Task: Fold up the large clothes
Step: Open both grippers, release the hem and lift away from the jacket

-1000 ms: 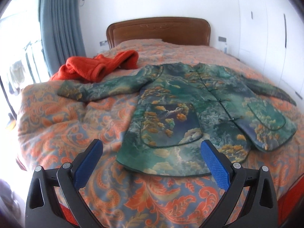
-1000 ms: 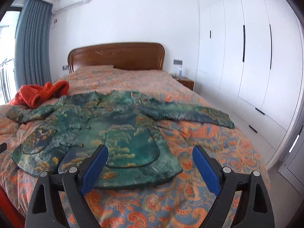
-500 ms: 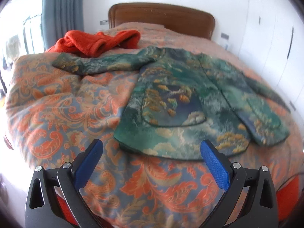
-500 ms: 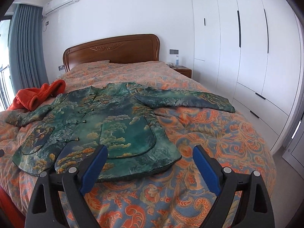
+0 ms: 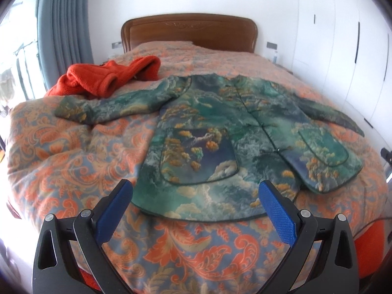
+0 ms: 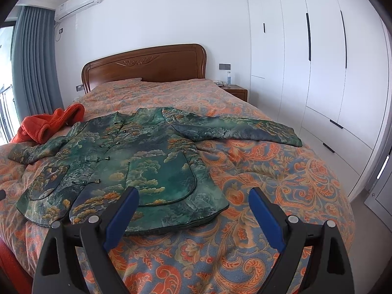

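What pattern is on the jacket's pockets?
The jacket pockets show golden-orange trees and pale clouds on dark blue-green, clearest in the left wrist view.

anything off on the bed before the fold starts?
Only the orange garment: it lies bunched beside the green jacket, touching or overlapping its outstretched sleeve. The jacket itself lies flat, buttoned, sleeves spread. Both grippers hang open, empty.
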A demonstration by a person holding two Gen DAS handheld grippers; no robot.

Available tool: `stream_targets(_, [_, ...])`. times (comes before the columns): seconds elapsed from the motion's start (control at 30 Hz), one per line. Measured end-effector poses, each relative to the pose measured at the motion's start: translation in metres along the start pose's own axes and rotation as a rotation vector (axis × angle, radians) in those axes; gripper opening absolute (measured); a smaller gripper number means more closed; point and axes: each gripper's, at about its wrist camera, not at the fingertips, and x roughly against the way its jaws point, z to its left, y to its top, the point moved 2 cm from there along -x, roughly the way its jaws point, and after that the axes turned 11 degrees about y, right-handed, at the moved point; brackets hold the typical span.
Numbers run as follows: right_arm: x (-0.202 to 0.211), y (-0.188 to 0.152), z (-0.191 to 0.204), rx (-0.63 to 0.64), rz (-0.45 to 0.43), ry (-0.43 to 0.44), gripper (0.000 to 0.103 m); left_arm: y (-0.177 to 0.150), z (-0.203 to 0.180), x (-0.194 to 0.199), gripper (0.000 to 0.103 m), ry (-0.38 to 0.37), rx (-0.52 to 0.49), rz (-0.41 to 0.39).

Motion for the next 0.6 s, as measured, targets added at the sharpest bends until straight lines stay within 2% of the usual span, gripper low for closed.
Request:
stream_targets(0.17, [0.007, 0.003, 0.008, 0.046, -0.007, -0.022, 0.093, 0.012, 0.003, 0.011, 0.102, -0.027, 0.030, -0.014])
stream_targets(0.3, [0.007, 0.003, 0.009, 0.039, -0.001, -0.023, 0.093, 0.016, -0.001, 0.020, 0.102, -0.016, 0.012, -0.040])
stream_targets(0.6, [0.000, 0.008, 0.025, 0.032, -0.005, 0.032, 0.093, 0.013, -0.015, 0.026, 0.102, 0.003, -0.032, -0.067])
